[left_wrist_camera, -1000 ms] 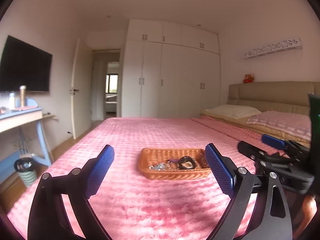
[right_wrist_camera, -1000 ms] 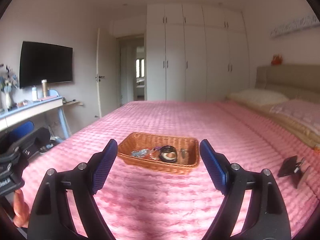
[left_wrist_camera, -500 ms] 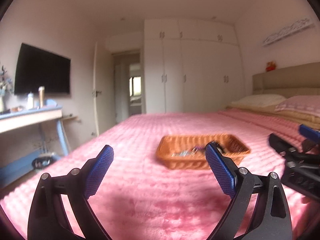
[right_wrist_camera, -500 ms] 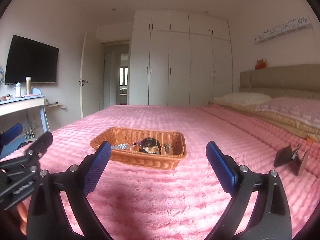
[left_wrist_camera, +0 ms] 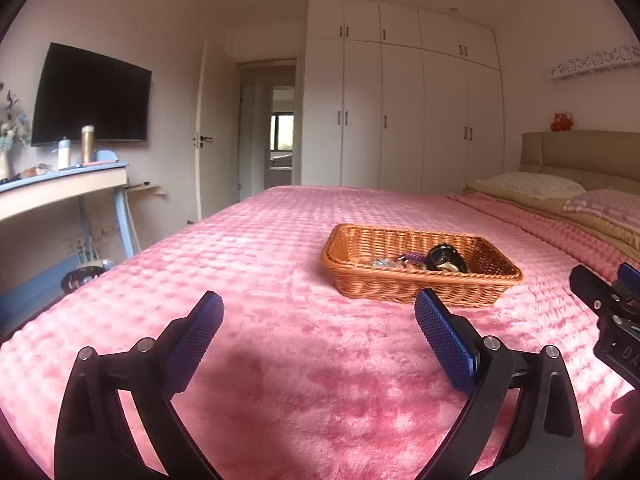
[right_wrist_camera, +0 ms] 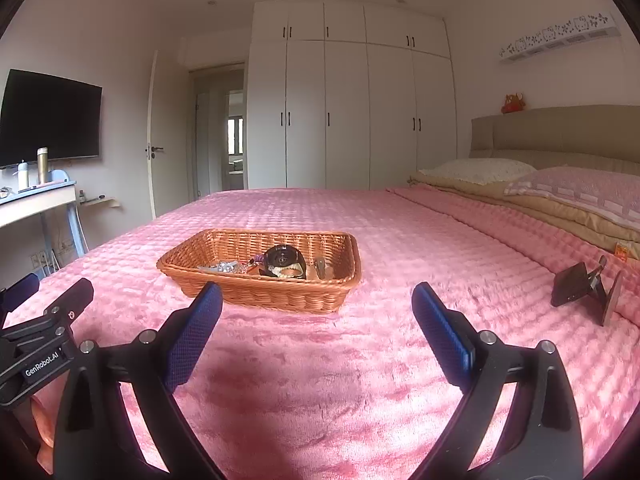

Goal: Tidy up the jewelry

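An orange wicker basket (left_wrist_camera: 420,280) (right_wrist_camera: 264,292) sits on the pink bed cover. It holds a black round watch or case (right_wrist_camera: 285,260), silvery jewelry (right_wrist_camera: 226,267), a purple piece (left_wrist_camera: 412,257) and a small brown item (right_wrist_camera: 321,268). My left gripper (left_wrist_camera: 318,314) is open and empty, low over the cover, short of the basket and to its left. My right gripper (right_wrist_camera: 316,308) is open and empty, just short of the basket's near rim. Each gripper shows at the edge of the other's view: the right one (left_wrist_camera: 608,300), the left one (right_wrist_camera: 44,320).
A dark small stand (right_wrist_camera: 584,288) lies on the cover at the right. Pillows (right_wrist_camera: 480,170) and a headboard are at the far right. A blue desk (left_wrist_camera: 68,188) with bottles, a TV and a bin are left of the bed. White wardrobes stand behind.
Both grippers dipped low and rose slightly again. The left view swung so the basket sits right of centre. The basket looks closer in both views. Jaws stayed open.
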The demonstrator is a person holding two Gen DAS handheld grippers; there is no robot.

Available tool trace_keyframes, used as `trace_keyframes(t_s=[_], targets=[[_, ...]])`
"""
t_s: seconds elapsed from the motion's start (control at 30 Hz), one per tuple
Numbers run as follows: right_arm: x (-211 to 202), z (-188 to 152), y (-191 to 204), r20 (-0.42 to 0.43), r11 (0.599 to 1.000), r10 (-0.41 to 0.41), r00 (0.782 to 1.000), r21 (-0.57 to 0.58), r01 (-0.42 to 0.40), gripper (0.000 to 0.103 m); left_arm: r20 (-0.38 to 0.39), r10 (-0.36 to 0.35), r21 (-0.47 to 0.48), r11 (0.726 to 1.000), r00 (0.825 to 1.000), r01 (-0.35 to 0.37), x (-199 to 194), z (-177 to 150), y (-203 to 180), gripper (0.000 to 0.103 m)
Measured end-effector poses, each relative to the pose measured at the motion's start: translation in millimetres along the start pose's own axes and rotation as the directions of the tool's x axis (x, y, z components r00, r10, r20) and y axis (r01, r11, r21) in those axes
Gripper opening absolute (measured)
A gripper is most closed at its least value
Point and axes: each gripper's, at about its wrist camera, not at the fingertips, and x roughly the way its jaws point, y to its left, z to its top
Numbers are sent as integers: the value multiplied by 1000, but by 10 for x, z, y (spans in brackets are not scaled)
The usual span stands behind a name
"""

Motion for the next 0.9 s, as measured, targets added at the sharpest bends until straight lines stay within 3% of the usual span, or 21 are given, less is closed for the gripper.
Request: trace_keyframes(t_s=[0.9], targets=[[53,-20,-34,-30,1000,6,1000,16,-6,95,0,15,0,1000,1000,-15,-23,17,-2,95]])
